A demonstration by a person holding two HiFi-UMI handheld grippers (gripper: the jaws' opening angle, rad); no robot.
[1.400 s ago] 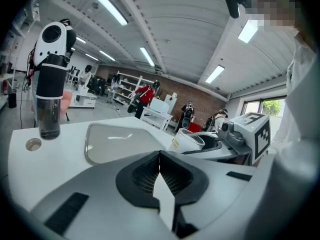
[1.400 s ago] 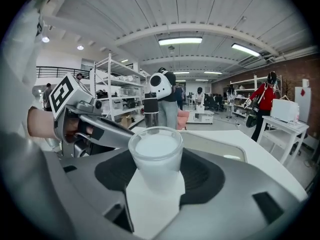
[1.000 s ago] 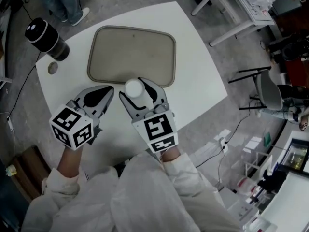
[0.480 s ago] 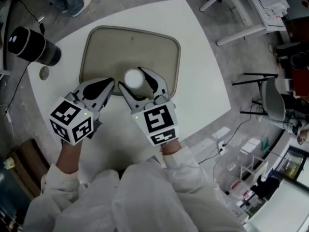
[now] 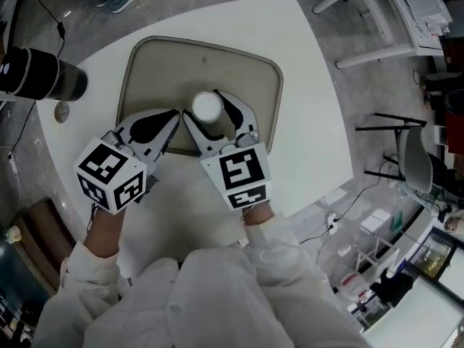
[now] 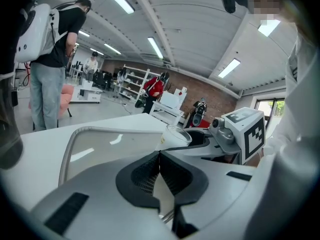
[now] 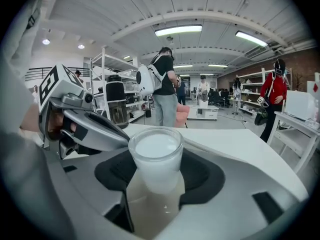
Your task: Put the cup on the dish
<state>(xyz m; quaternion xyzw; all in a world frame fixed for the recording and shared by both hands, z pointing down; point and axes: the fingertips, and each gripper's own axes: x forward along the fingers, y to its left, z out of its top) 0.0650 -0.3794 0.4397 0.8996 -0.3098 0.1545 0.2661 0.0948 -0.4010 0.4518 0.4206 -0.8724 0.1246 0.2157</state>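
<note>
A white frosted cup [image 5: 206,105] sits upright between the jaws of my right gripper [image 5: 208,114], which is shut on it. In the right gripper view the cup [image 7: 156,154] fills the gap of the right gripper [image 7: 156,181], with beige tray surface below it. The dish is a beige rounded tray [image 5: 170,64] on the white table [image 5: 304,85]. The cup is over the tray's near part; whether it touches the tray is unclear. My left gripper [image 5: 172,117] is just left of the cup, shut and empty, and its pads meet in the left gripper view [image 6: 159,156], where the tray [image 6: 95,144] lies ahead.
A black cylinder [image 5: 36,75] stands at the table's far left corner, with a small round disc [image 5: 61,111] beside it. A grey chair [image 5: 406,151] and white furniture stand off the table's right side. A person [image 6: 50,59] stands beyond the table.
My right gripper has carried the cup forward from the tray's near edge to over the tray. The left gripper has moved forward alongside it, still shut.
</note>
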